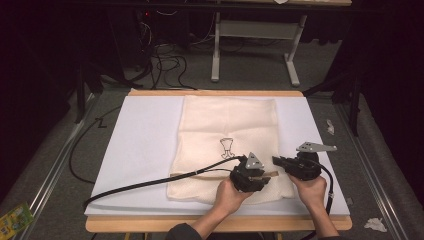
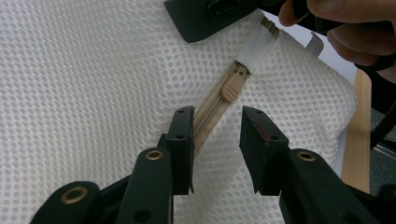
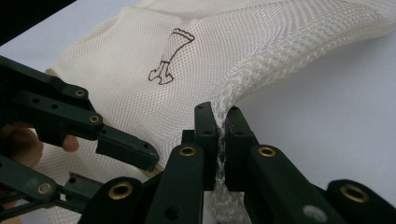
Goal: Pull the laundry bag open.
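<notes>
My right gripper (image 3: 219,135) was pinched on the floppy mesh bag (image 1: 227,130) at its near edge, so I figured my left gripper (image 2: 217,140), jaws apart, should grab the zipper pull (image 2: 232,85) just beyond.

No words, brand names or numbers can be read anywhere. The one mark is a small dark line drawing (image 3: 169,57) on the cream mesh bag (image 1: 227,120) (a flared shape on a narrow stem, with no lettering), lying near the bag's middle.
</notes>
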The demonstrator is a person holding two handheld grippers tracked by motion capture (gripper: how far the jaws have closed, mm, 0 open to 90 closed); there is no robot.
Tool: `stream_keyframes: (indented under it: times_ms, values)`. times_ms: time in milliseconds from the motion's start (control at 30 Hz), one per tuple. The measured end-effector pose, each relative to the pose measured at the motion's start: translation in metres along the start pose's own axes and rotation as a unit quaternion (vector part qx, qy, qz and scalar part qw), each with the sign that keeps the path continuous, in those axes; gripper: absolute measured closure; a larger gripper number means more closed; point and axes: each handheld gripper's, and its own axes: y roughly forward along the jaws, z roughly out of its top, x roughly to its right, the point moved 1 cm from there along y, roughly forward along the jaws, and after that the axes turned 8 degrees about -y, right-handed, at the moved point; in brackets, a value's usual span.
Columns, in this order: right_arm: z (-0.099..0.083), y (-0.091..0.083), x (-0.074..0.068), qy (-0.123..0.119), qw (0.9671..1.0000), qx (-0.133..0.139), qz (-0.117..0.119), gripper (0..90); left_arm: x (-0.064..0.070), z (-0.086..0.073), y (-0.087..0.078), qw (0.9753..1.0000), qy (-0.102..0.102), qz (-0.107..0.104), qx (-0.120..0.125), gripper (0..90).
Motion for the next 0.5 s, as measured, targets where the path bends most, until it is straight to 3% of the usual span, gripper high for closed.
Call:
stream_keyframes:
  times_ms: [167,500]
  values:
    - [0.001,0.001,0.0,0.002,1.0,0.004,0.005,87.8,-0.001,0.002,0.004,0.9998,-0.014,-0.011,0.008,65.8]
    - [0.001,0.004,-0.002,0.002,0.9999,0.004,0.01,87.9,-0.003,0.0,0.011,0.9994,-0.023,-0.023,0.014,66.5]
